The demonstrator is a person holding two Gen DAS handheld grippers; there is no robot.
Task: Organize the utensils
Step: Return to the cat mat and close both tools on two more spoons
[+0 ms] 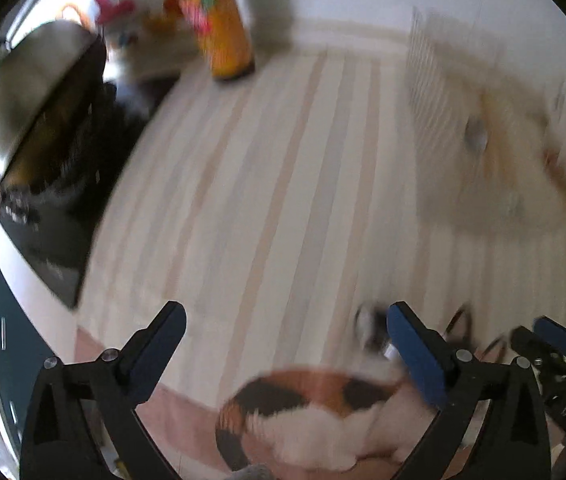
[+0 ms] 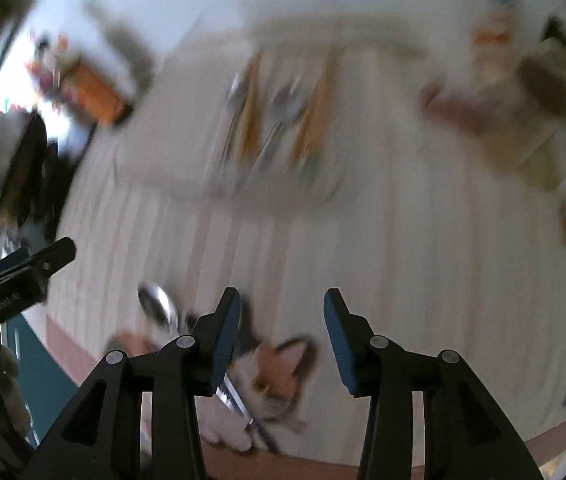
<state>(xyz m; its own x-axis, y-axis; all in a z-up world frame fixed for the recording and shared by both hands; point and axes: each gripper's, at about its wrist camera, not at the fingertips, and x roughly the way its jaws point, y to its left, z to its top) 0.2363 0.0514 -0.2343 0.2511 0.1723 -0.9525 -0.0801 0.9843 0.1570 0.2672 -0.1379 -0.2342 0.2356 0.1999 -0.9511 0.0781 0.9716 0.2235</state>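
The frames are blurred. In the right wrist view a metal spoon lies on the striped tablecloth, its handle running down behind my left-hand finger. My right gripper stands open just right of the spoon, with nothing between its pads. A utensil tray with several utensils sits farther back. In the left wrist view my left gripper is wide open and empty over the cloth. The spoon shows as a smear by its right finger, with the right gripper beyond.
A calico cat shape lies at the near table edge below both grippers. A stove with a steel pot is at the left, an orange canister behind it. Packages crowd the back right.
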